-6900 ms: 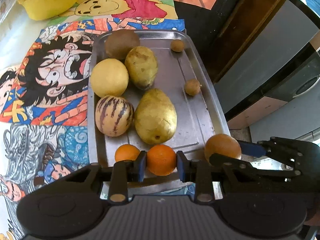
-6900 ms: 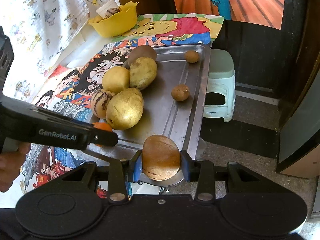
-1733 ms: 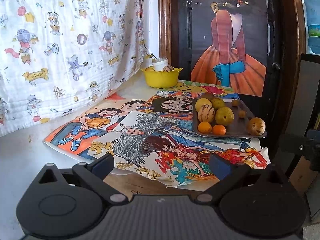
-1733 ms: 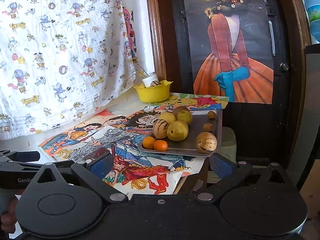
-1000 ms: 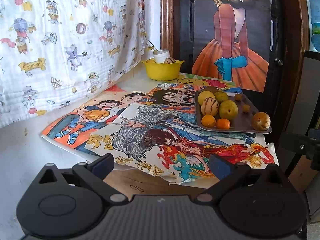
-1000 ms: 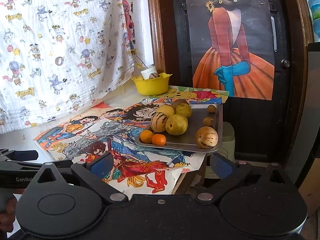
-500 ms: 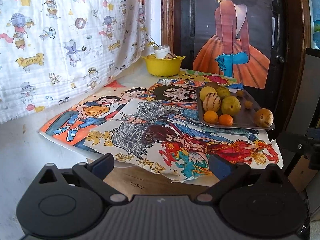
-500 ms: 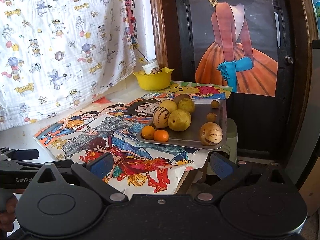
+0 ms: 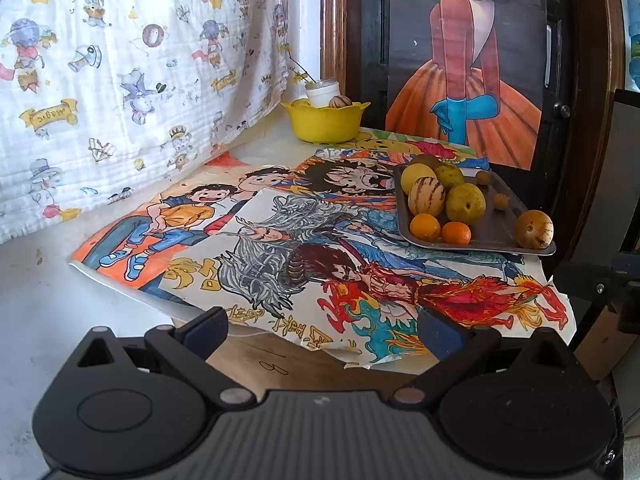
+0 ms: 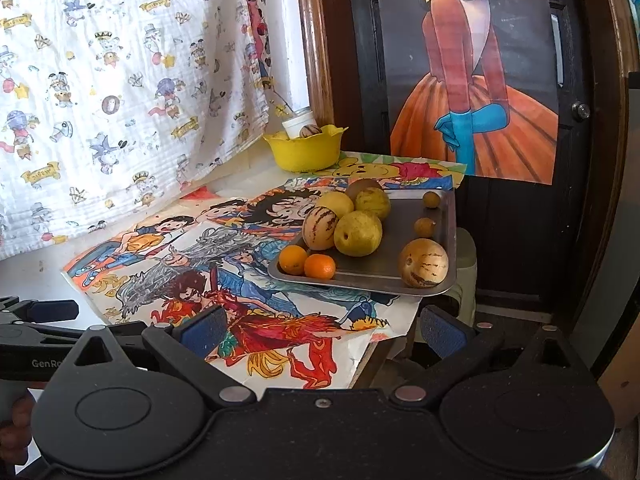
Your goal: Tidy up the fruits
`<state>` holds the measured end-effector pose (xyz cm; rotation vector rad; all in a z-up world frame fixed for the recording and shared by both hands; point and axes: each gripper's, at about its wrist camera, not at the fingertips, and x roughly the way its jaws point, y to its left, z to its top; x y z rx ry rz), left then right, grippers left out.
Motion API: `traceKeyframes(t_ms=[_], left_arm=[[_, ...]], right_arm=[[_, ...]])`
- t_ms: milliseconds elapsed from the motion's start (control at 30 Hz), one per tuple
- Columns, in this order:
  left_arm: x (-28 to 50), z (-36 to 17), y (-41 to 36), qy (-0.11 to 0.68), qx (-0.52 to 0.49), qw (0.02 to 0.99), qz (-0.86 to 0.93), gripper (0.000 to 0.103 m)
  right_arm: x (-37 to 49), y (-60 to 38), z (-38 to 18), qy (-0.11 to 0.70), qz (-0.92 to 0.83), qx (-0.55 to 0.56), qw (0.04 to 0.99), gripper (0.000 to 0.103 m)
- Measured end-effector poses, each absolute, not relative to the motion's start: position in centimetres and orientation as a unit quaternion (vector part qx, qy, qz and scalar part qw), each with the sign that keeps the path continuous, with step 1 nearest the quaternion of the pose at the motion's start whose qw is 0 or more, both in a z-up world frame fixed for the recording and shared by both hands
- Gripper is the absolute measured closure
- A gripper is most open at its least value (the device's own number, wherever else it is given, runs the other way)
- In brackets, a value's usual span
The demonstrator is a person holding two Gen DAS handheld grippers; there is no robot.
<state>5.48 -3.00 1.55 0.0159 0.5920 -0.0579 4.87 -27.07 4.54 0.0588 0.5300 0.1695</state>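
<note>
1. On the flat steel tray [image 9: 504,236], in the left wrist view, two small oranges [image 9: 425,227] sit at its near rim, the striped pale melon [image 9: 426,196] and yellow-green pears [image 9: 465,203] just behind; sorting looks finished or nearly so.
2. Well short of the tray, the left gripper [image 9: 322,330] gapes wide, empty.
3. From the right wrist view, a tan speckled melon [image 10: 424,263] rests at the tray's near right corner.
4. Equally far from the tray, the right gripper [image 10: 322,330] is spread wide, touching nothing.

fruits [image 10: 357,233] grouped on metal tray [image 10: 447,224]
</note>
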Motion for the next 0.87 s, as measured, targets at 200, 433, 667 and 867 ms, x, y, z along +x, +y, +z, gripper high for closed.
traceKeyframes(t_ms=[200, 433, 667, 867], left_arm=[[6.0, 1.3, -2.9, 0.297, 0.007, 0.954, -0.031, 0.0], [6.2, 1.4, -3.1, 0.292, 0.018, 0.956, -0.025, 0.0], [6.7, 1.4, -2.9, 0.29, 0.012, 0.956, -0.035, 0.0], [7.2, 1.2, -2.7, 0.295, 0.012, 0.955, -0.039, 0.0]], right_arm=[[5.3, -27.0, 4.5, 0.259, 0.099, 0.03, 0.96, 0.001], [5.9, -27.0, 4.5, 0.257, 0.102, 0.036, 0.96, 0.001], [6.6, -26.9, 4.4, 0.261, 0.101, 0.037, 0.959, 0.001], [7.0, -26.6, 4.4, 0.26, 0.107, 0.038, 0.959, 0.001]])
